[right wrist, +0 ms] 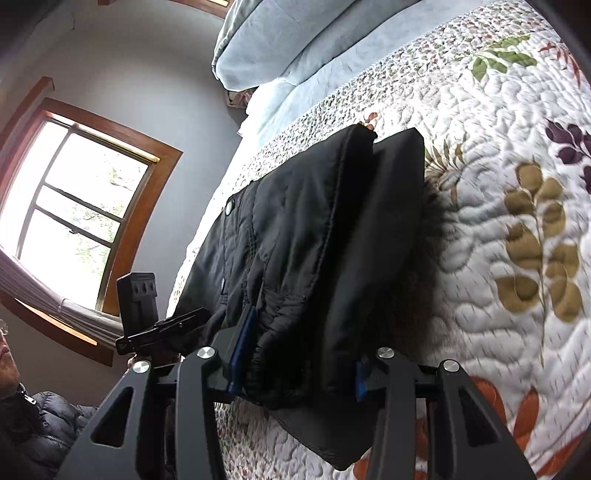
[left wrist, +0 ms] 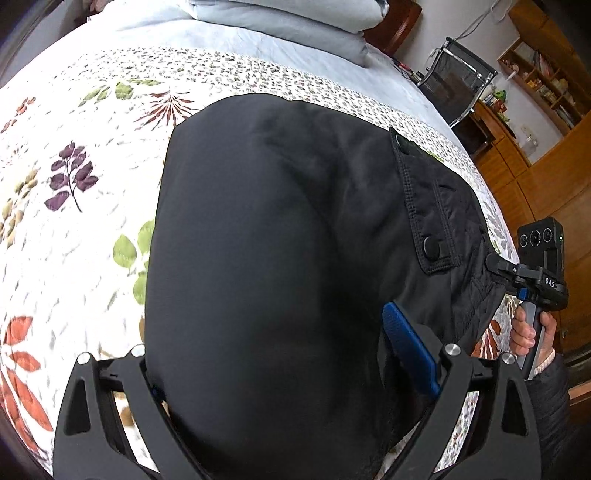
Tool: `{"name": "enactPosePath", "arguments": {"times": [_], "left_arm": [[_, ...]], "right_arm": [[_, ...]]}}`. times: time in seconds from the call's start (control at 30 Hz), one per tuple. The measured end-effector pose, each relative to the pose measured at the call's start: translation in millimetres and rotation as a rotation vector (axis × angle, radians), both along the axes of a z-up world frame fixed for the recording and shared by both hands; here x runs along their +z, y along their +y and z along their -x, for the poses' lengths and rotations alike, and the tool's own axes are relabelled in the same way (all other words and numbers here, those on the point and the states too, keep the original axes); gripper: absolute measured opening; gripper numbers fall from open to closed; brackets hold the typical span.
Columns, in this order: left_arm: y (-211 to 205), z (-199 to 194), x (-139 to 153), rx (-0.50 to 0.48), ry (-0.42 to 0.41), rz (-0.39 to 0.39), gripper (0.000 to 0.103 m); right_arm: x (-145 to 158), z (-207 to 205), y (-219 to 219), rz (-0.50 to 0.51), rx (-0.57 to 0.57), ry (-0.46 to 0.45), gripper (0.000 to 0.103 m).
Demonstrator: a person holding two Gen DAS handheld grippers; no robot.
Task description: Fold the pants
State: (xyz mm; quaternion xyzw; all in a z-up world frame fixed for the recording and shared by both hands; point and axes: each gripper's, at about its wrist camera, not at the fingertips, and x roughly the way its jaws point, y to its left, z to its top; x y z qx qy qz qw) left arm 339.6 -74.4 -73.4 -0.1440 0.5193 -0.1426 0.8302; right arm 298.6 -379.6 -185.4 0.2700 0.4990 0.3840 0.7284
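Observation:
The black padded pants [left wrist: 266,240] lie folded on the floral quilt [left wrist: 74,184], waistband and snap button to the right. My left gripper [left wrist: 295,369] has its jaws around the near edge of the pants; one blue pad [left wrist: 410,350] shows, the other is hidden under fabric. In the right wrist view, my right gripper [right wrist: 295,373] has its blue pads [right wrist: 242,350] on either side of the thick bundle of pants [right wrist: 314,240], closed on it. The right gripper also shows in the left wrist view [left wrist: 495,264] at the pants' right edge, and the left gripper in the right wrist view [right wrist: 192,319].
A folded light-blue duvet [left wrist: 280,26] lies at the head of the bed. A black chair [left wrist: 458,81] and wooden shelves [left wrist: 543,74] stand beyond the bed's right side. A window [right wrist: 77,206] is on the left wall. The person [right wrist: 22,406] stands near the bed.

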Motion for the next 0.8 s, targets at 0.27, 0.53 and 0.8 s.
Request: {"name": "enactPosePath", "arguments": {"times": [0.27,0.53,0.8], "left_arm": [[15,-26,-12,0.003,-0.018,-0.005,0.096],[26,-23,-25,-0.012,-0.042,0.008,0.100],[33,-15,-35,0.001,-0.045,0.036,0.101]], "right_arm": [[-10,-18,-2,-0.020,-0.032,0.022,0.044],[-29,-20,-11,-0.055,-0.046,0.065,0.049],[-38,-22,-13,-0.079,-0.050,0.101,0.059]]}}
